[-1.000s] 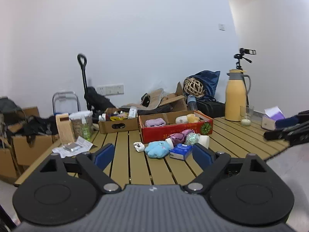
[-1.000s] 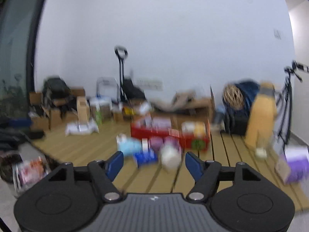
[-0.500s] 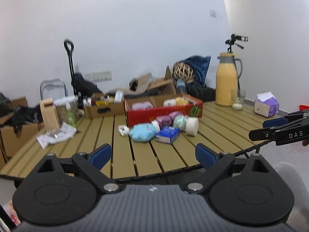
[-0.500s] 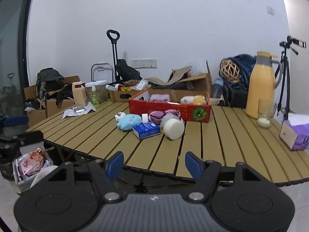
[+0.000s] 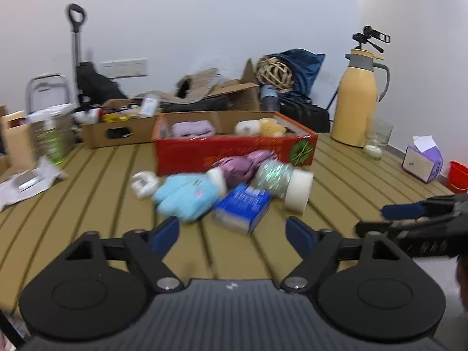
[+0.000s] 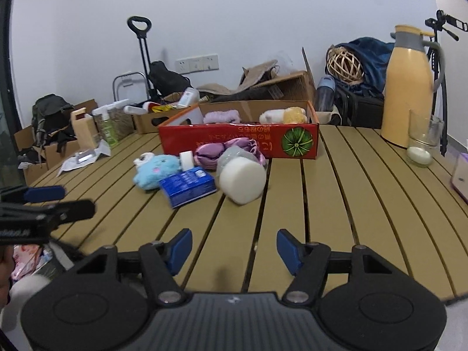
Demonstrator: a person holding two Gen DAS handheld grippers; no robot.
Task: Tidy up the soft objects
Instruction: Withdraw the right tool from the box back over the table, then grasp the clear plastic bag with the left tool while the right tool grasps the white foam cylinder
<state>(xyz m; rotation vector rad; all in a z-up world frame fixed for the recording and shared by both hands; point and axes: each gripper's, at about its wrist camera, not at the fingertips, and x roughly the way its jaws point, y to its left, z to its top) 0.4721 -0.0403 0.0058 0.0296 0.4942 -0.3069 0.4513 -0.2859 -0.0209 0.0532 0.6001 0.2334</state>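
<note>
Progress: early, by my reading; the red cardboard box [image 6: 238,143] at the back of the pile already holds a lilac folded cloth [image 6: 220,116], a white roll [image 6: 270,116] and a yellow fluffy piece [image 6: 295,114]; the rest of the soft things lie loose on the slatted worktop [image 6: 336,204] just in front of it.

Left to do: the light-blue plush toy [image 5: 187,194], the purple fabric bundle [image 5: 239,165], the white foam cylinder [image 6: 242,180] with a shiny wrapped roll [image 5: 270,175] behind it, a small white roll [image 6: 186,159] and a small white plush piece [image 5: 143,182] at the toy's far side (what it is I cannot tell); the blue packet [image 6: 188,185] sits among them, touching the toy.

Look of the things: the toy is fuzzy and squashy with a pink mark on it; the bundle is crumpled and satiny; the cylinder is smooth and lies on its side; all would likely give under a squeeze.

Left gripper [image 5: 232,229]: jaws apart with nothing between them, and they have just been closing in somewhat; it hangs over the worktop just short of the toy and the packet.

Right gripper [image 6: 234,245]: jaws apart and empty, also just narrowing a little; it is over the near edge, well short of the cylinder.

Nothing is gripped yet.
</note>
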